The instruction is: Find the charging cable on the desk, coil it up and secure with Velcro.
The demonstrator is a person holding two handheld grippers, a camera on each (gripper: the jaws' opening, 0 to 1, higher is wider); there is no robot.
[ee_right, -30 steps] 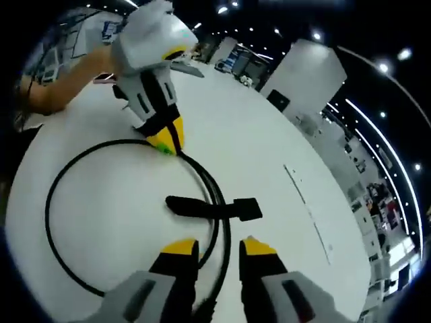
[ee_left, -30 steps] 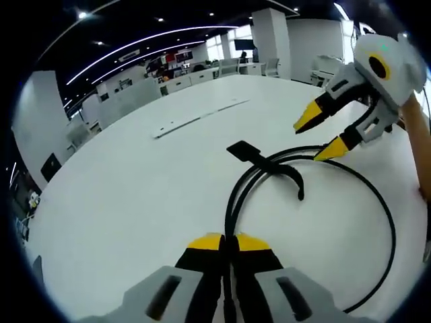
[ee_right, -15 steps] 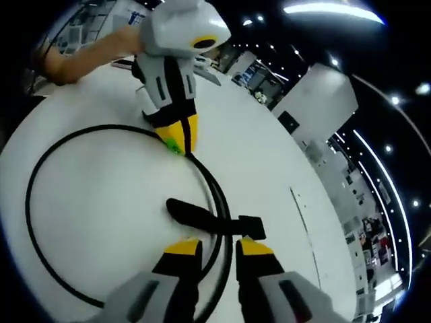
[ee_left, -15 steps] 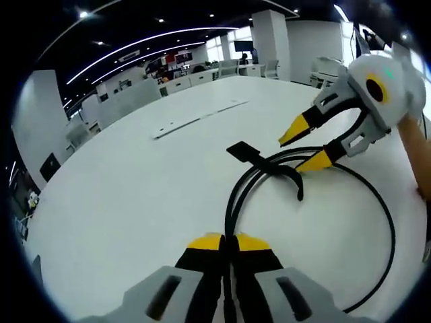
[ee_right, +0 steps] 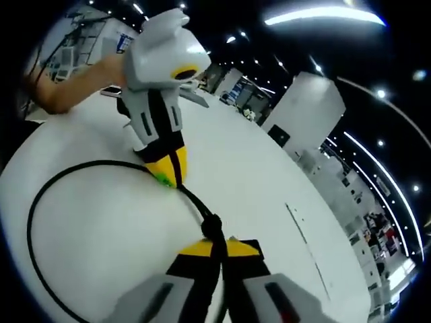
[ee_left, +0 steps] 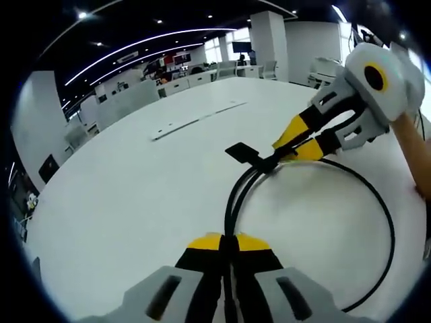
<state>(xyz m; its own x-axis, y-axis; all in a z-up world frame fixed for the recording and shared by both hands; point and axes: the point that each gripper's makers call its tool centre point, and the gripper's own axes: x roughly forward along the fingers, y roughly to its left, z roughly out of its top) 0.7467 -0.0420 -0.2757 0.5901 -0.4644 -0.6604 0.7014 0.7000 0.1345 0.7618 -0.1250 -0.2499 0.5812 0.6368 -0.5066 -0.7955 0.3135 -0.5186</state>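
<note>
A black charging cable (ee_left: 384,208) lies in a wide loop on the white table (ee_left: 135,188). My left gripper (ee_left: 227,242) is shut on the doubled cable at the bottom of the left gripper view. Further along the strands sits a black Velcro strap (ee_left: 244,153). My right gripper (ee_left: 283,151) comes in from the right and is shut on the strap where it crosses the cable. In the right gripper view, my right gripper (ee_right: 217,247) pinches a black bunch of strap and cable (ee_right: 212,225). The left gripper (ee_right: 168,171) holds the cable (ee_right: 40,202) just beyond it.
A long thin white strip (ee_left: 195,120) lies flat on the table past the strap, also seen as the strip (ee_right: 306,235). A person's forearm (ee_left: 411,148) reaches in at the right edge. Office desks and chairs (ee_left: 202,74) stand beyond the table's far edge.
My right gripper has moved in from open above the loop and shut on the Velcro strap. The strap's loose tail no longer lies on the table. The left gripper has kept its hold.
</note>
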